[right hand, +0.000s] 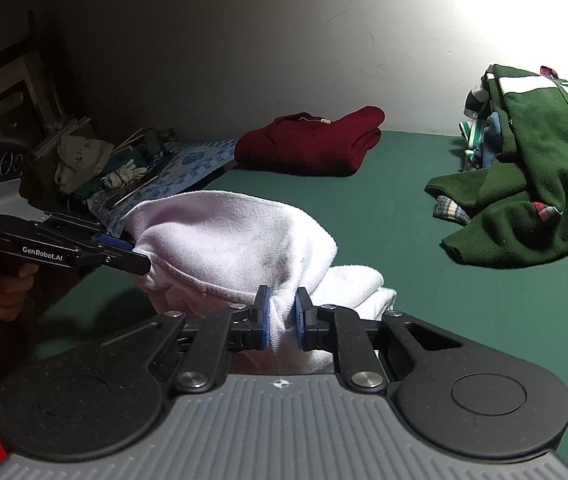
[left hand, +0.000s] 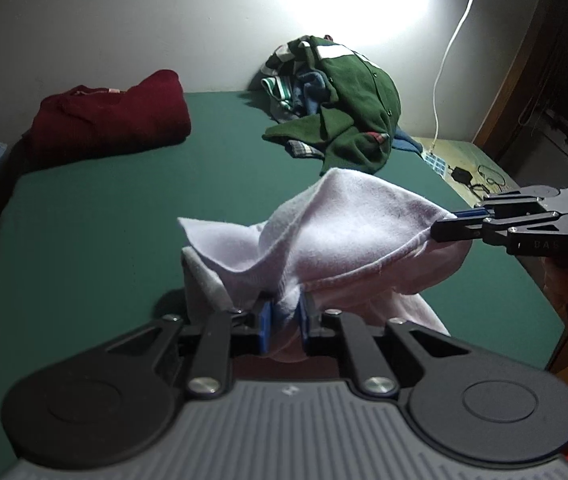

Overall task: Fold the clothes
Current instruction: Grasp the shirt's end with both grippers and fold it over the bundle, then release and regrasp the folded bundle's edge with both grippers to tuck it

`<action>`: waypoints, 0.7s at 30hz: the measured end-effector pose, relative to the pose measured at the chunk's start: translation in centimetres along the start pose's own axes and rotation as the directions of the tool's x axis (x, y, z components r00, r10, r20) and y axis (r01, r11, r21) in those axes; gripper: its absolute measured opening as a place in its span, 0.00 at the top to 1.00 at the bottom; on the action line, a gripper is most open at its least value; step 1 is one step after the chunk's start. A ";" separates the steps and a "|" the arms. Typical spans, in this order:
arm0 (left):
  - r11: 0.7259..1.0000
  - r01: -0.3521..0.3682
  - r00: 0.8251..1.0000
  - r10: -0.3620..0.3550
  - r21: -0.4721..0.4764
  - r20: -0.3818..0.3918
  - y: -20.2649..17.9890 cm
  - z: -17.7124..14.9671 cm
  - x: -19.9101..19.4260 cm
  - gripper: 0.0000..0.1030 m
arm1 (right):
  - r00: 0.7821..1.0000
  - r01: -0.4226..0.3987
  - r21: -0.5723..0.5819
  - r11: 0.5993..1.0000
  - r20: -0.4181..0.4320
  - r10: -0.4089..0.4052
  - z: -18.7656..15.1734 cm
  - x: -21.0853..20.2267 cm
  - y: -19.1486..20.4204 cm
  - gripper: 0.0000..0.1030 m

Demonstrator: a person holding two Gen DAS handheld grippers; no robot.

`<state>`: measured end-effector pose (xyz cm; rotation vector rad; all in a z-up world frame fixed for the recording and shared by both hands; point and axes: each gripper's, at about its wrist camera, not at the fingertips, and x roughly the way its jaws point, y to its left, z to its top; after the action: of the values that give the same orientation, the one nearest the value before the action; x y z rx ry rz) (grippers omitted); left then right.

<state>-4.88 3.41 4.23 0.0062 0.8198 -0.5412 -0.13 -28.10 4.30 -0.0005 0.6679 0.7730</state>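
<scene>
A pale pink garment [left hand: 324, 232] hangs bunched between both grippers above the green table [left hand: 104, 220]. My left gripper [left hand: 286, 312] is shut on one edge of it; it also shows at the left of the right wrist view [right hand: 140, 256]. My right gripper [right hand: 283, 316] is shut on the opposite edge of the pale pink garment [right hand: 228, 240]; it also shows at the right of the left wrist view [left hand: 444, 224]. The cloth's lower part droops toward the table.
A folded dark red sweater [left hand: 112, 120] [right hand: 312, 144] lies at the far left of the table. A pile of unfolded clothes topped by a green jacket [left hand: 344, 108] [right hand: 524, 184] sits at the back by the wall. A white cable [left hand: 448, 64] hangs at the right; clutter [right hand: 96, 164] lies beyond the left edge.
</scene>
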 end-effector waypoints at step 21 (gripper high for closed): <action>0.976 -0.130 0.981 0.152 0.172 -0.118 -1.8 -6.0 -0.8 0.67 | 0.998 0.066 -0.055 0.996 0.015 -0.065 -4.7 -2.6 4.0 0.56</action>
<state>-10.27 3.42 1.01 0.2521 0.8929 -0.4758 -6.69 -28.03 2.97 -0.0674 0.6308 0.7279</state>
